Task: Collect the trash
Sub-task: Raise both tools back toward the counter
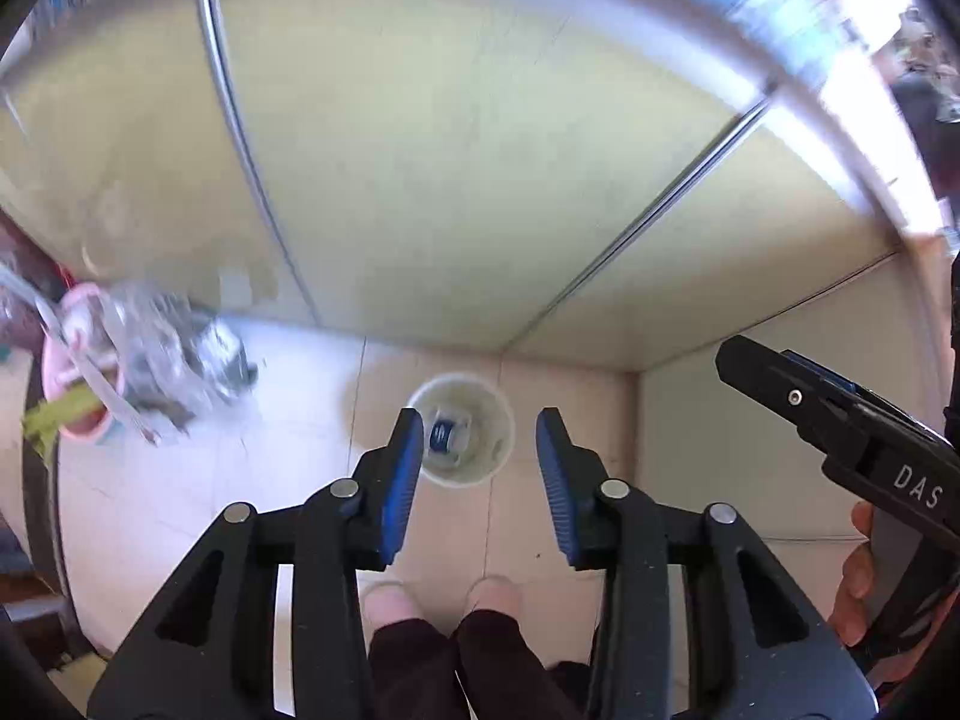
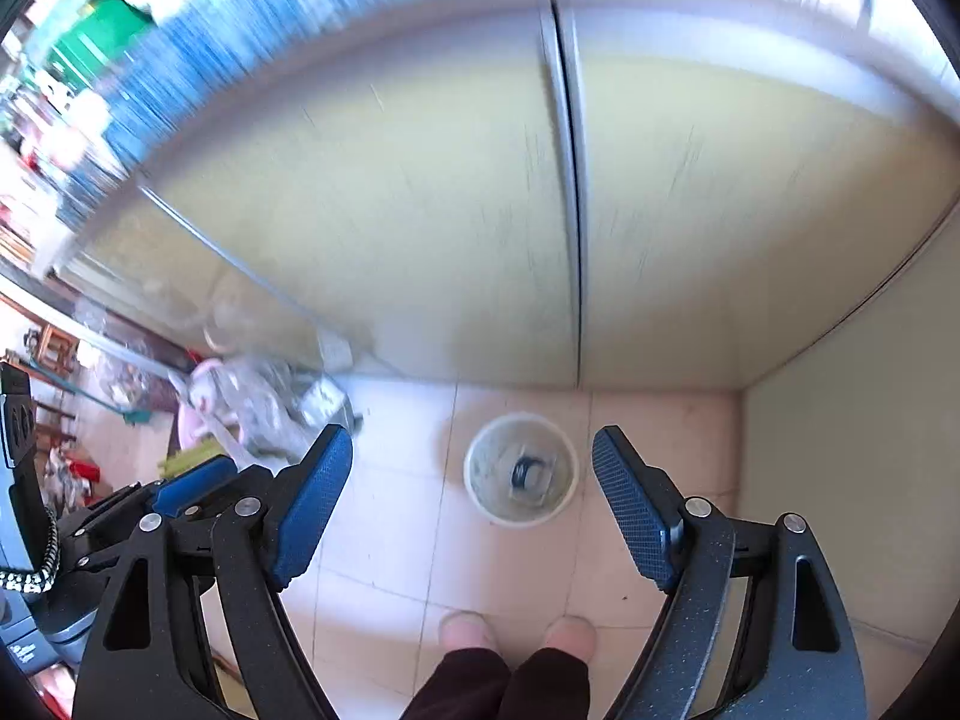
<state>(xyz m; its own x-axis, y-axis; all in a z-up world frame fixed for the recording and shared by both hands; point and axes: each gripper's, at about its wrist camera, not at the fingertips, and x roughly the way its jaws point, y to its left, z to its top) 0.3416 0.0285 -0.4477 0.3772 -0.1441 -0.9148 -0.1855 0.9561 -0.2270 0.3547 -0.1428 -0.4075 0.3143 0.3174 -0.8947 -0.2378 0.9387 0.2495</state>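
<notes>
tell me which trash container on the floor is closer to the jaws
The white bin straight ahead on the tiles, round, upright and almost empty. The pink basket sits far off to the left, overflowing with crumpled plastic.

A white bin (image 2: 521,468) with a dark blue item (image 2: 523,471) inside stands on pale cream and pinkish floor tiles (image 2: 384,516). Behind it, cabinet doors (image 2: 420,210) are pale yellow-green with silver edging. Both grippers are black with textured blue pads (image 1: 397,480). A pink basket (image 1: 72,384) holds grey and clear crumpled plastic
</notes>
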